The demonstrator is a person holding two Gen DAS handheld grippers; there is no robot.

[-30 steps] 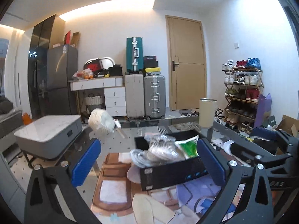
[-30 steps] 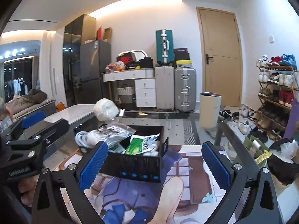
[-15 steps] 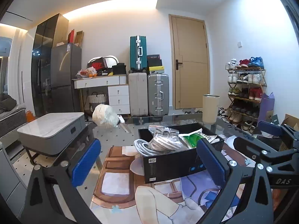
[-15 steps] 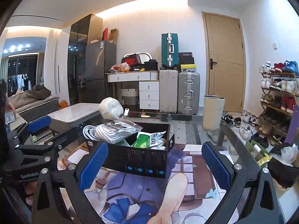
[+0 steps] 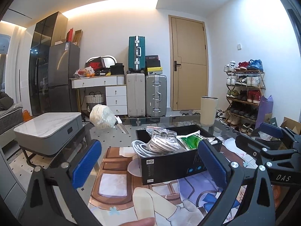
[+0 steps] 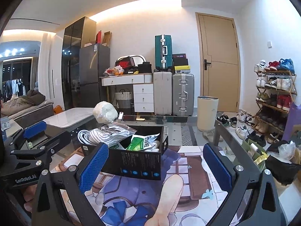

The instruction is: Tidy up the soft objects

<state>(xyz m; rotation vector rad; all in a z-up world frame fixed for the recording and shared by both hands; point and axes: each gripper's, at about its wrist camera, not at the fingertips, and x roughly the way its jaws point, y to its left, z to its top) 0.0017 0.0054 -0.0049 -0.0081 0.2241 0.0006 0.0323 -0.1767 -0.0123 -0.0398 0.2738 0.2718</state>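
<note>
While both jaws gape empty, the black box (image 5: 169, 166) sits ahead between them.

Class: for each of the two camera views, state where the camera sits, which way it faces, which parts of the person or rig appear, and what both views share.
Left wrist: on the left tool, facing the black box and door; the right tool and a fingertip show.
Right wrist: on the right tool, same direction; the left tool shows at its left.
Shared: box, bagged white cable, green packet, suitcases, shoe rack.
</note>
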